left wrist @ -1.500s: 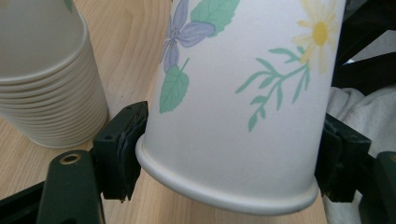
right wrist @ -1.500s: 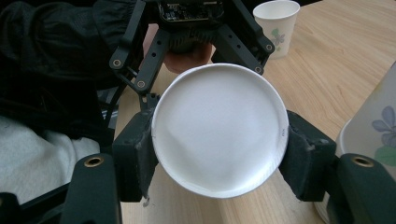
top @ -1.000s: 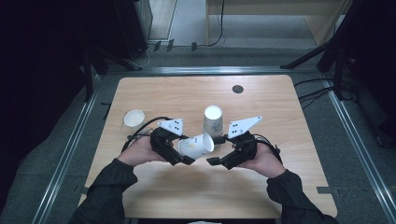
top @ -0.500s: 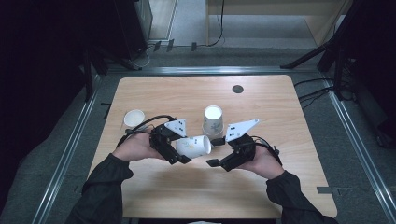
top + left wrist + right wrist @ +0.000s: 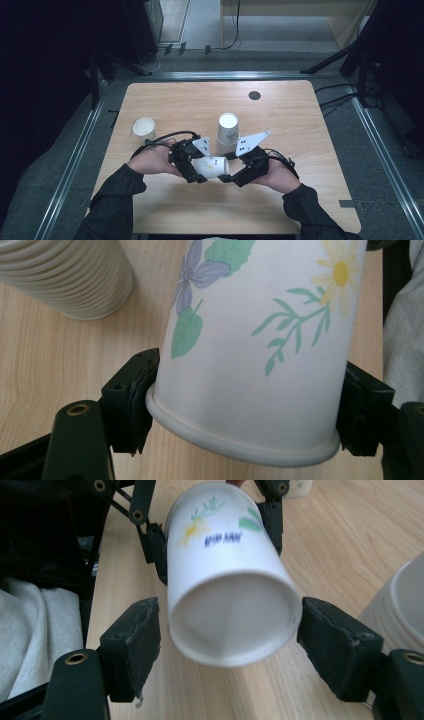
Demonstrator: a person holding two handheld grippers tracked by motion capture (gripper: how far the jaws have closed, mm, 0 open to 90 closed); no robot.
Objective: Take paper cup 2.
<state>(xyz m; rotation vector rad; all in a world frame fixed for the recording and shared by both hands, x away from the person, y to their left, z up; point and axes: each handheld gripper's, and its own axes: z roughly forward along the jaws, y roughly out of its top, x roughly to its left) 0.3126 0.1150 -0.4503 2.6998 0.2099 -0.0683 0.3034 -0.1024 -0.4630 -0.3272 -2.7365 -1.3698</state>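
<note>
A white paper cup printed with flowers [image 5: 212,166] lies on its side just above the table, between my two grippers. My left gripper [image 5: 199,169] is shut on its rim end; in the left gripper view both pads [image 5: 137,405] press the cup [image 5: 250,340] near the rolled rim. The cup's base [image 5: 235,615] points at my right gripper [image 5: 228,176]. In the right gripper view that gripper [image 5: 232,645] stands open around the base, with a thin gap at its left pad [image 5: 135,642].
A ribbed white cup [image 5: 227,131] stands upside down just behind the grippers, close to the held cup [image 5: 65,277] [image 5: 395,610]. Another cup [image 5: 143,128] stands upright at the left. The wooden table [image 5: 300,200] has a dark round insert [image 5: 254,95] at the back.
My left hand has drawn the flowered cup slightly toward the table's near edge. The right hand has barely moved.
</note>
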